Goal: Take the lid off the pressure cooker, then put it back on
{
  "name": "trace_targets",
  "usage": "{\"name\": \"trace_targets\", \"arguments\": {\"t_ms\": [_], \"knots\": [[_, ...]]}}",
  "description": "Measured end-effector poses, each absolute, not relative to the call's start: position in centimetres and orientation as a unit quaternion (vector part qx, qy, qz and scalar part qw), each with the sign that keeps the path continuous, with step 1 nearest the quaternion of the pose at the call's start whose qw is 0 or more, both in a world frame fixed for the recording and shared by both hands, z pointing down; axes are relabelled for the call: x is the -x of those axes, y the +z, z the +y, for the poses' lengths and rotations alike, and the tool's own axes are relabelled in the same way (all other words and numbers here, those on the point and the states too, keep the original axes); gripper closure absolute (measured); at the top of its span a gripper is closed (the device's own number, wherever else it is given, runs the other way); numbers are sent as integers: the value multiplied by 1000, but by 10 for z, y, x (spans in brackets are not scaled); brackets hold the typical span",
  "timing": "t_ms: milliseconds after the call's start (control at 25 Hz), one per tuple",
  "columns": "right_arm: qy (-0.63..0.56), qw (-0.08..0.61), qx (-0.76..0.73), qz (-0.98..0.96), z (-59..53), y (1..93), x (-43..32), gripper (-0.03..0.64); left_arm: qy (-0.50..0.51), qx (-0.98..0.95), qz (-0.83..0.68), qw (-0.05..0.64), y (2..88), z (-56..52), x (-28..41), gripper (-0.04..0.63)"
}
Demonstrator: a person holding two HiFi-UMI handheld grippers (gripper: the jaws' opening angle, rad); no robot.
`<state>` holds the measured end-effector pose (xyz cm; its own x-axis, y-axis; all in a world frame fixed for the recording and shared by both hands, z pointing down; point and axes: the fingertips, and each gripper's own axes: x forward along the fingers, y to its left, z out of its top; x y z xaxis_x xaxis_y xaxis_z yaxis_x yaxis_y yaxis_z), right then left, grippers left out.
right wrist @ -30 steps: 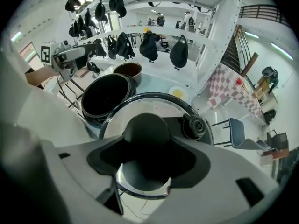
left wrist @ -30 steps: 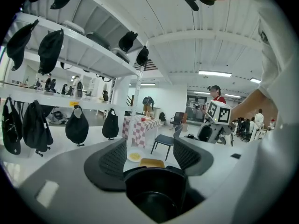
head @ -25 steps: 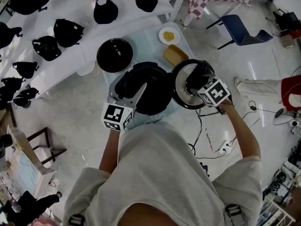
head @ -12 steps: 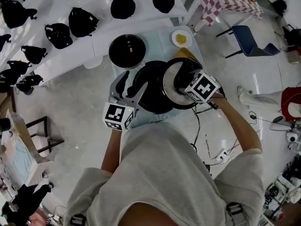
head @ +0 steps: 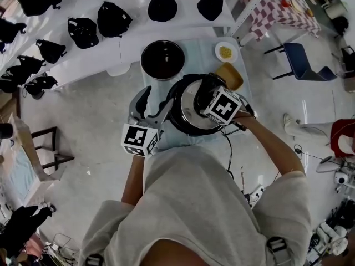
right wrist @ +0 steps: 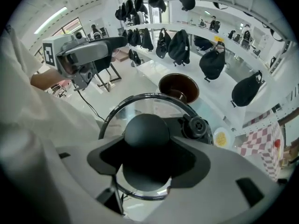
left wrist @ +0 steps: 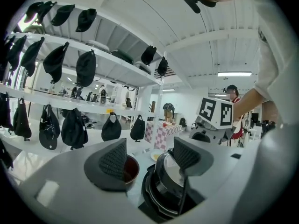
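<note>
Nearest the head camera is the person's pale shirt [head: 194,204], with both forearms reaching forward over a small table [head: 197,49] covered in light blue. The left gripper [left wrist: 150,158] hangs at the near left of the pressure cooker [head: 180,127] and points roughly level. Its jaws stand well apart with nothing between them, and the cooker's black body shows beyond their tips. The right gripper [right wrist: 147,160] points steeply down from above, its jaws clamped from both sides on the round black knob [right wrist: 145,127] of the lid [head: 192,100]. The glass lid with its metal rim lies over the cooker's mouth. Whether it rests on the rim or is held just above it is hard to tell from these angles. Just behind the cooker stands a dark round bowl [head: 162,60]. To the right of the bowl is a small white plate [head: 226,51] holding yellow bits, and a tan block [head: 229,75] lies just beside the cooker's far right edge. Beyond the table, white shelves [head: 186,14] carry a row of black bags [head: 113,18]. At the far right are a checkered cloth [head: 283,7] and a blue chair [head: 302,60].
</note>
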<state>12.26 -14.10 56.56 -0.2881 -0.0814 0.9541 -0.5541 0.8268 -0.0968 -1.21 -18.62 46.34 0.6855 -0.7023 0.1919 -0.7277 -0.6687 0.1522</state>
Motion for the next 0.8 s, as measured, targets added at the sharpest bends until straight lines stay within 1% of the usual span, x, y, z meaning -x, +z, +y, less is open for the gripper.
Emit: {"name": "trace_targets", "arguments": {"t_ms": [320,520,800], "knots": [[188,568,-173,-783,-140,579,-88,345,55,-903,-414,107,460,-188,29,296],[179,582,-164,-776,-144,594,-85,345,57,-901,-418,106,460,-190,32,296],[179,583,-154,-778,-147,598,-83,345,58,-900,-418,108,462,-194,31,296]]}}
